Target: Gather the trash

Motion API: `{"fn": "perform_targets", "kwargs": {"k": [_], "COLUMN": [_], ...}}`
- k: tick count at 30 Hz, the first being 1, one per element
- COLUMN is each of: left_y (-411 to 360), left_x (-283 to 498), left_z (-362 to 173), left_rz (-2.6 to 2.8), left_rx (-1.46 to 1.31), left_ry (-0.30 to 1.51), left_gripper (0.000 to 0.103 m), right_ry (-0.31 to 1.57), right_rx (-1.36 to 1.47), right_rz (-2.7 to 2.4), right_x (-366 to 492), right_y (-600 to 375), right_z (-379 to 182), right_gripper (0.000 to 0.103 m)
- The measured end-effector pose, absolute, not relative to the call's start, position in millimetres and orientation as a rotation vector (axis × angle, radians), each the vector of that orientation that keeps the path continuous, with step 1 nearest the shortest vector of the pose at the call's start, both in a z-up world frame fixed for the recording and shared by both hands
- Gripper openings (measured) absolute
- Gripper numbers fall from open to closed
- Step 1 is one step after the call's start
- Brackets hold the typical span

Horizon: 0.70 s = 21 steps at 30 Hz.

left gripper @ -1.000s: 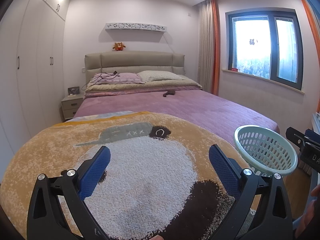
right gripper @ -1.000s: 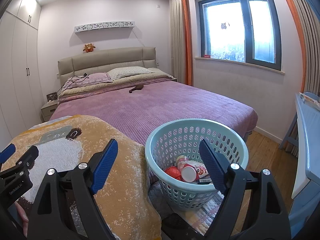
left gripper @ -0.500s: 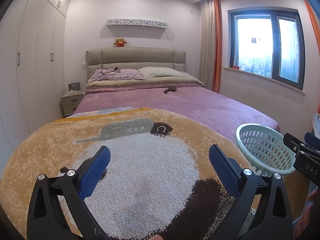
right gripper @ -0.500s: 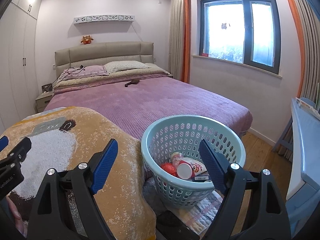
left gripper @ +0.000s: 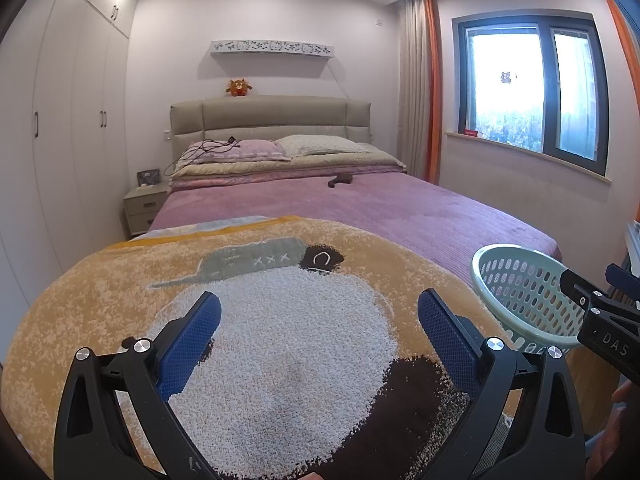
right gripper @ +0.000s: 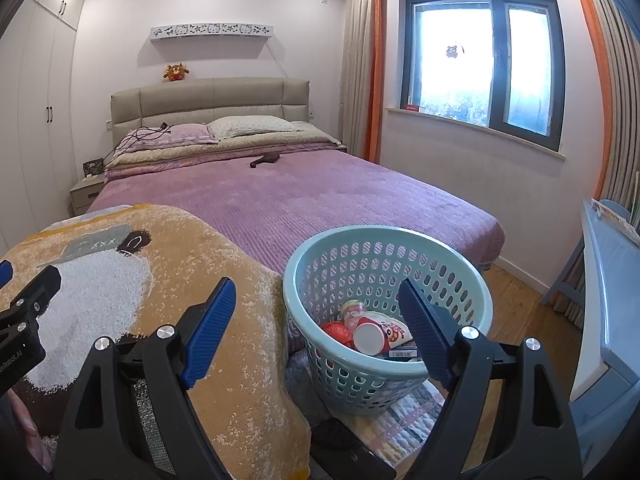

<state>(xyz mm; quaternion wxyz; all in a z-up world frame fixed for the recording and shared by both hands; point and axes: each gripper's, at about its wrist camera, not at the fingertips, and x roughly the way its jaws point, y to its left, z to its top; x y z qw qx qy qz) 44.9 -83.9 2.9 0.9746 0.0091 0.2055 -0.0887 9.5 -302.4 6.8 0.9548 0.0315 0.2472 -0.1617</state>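
Note:
A pale teal perforated basket (right gripper: pixel 384 248) stands on the floor at the foot of the bed; it also shows at the right of the left wrist view (left gripper: pixel 516 280). Inside lie a red item (right gripper: pixel 336 330), a white-capped snack cup (right gripper: pixel 376 336) and other wrappers. My right gripper (right gripper: pixel 318 308) is open and empty, held above and in front of the basket. My left gripper (left gripper: pixel 320 320) is open and empty over an orange panda blanket (left gripper: pixel 280 340). A small dark object (left gripper: pixel 340 179) lies on the purple bedspread near the pillows.
The purple bed (right gripper: pixel 320 200) fills the middle of the room, with pillows and a black cable (right gripper: pixel 144 132) at its head. A nightstand (left gripper: pixel 144 206) and white wardrobes stand left. A blue table (right gripper: pixel 608 280) is right. A wooden floor and a quilted mat (right gripper: pixel 400 412) lie below the basket.
Both views have shifted slightly, lowering and nearing the bed end; the basket sits a little lower in the right wrist view. Both grippers stay open and empty.

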Motion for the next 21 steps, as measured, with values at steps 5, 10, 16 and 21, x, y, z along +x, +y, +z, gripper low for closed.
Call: {"fn": "perform_targets", "kwargs": {"k": [5,10,16,21], "left_y": [-84.4,-84.6,-85.4,-86.0], "left_x": [44.4,44.4,44.1,43.5], "left_z": [3.4,3.4,3.4,3.4], "left_rz": [-0.179,-0.179,-0.177,-0.178], "left_rx": [0.023,0.023,0.027,0.04], "left_ry": [0.413,0.413,0.412,0.406], "left_gripper": [0.095,0.095,0.095,0.095], "right_ry": [0.509,0.512,0.51,0.51], "right_rx": [0.057,0.057,0.053,0.052], "right_rz": [-0.326,-0.323,-0.323,-0.32], "right_x": [10.8,9.8,9.1,10.2], "right_y": [-300.4,-299.7,-299.2,-298.0], "right_z": [4.3,3.0,2.9,4.6], "right_gripper": [0.079,0.079,0.079,0.079]}}
